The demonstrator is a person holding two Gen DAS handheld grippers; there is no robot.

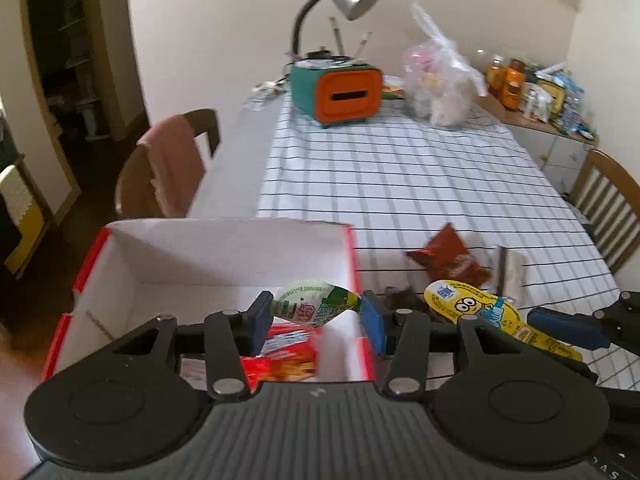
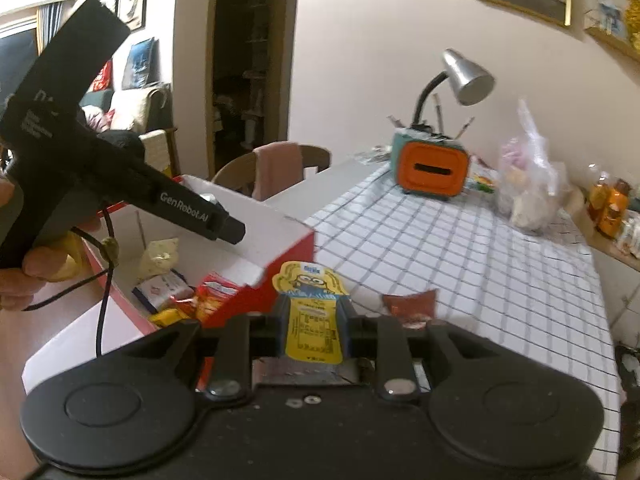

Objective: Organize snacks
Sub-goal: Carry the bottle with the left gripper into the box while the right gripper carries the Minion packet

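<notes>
Snacks are what we carry in both hands, one in each tool. Our left gripper (image 1: 316,318) has its blue pads pressed on the sides of a small round jelly cup with a green and white printed lid (image 1: 310,303), and we hold it above the open red cardboard box with white inner walls (image 1: 224,252), because this box is where the snacks are collected. Inside the box we already see a red and orange snack packet (image 1: 280,360) and some other small packs, so we judge that the sorting is partly done. Our right gripper (image 2: 314,326) is closed tight on a flat yellow pouch with a cartoon face with goggles (image 2: 310,312); the pads pinch its thin lower part, and the face end stands up in front of the fingers. We keep this pouch just beside the red outer wall of the box, over the white tablecloth with a black grid (image 1: 400,168), probably so that it goes in after the cup. A dark red crumpled snack bag (image 1: 448,256) lies on the cloth near the box, not collected yet.
</notes>
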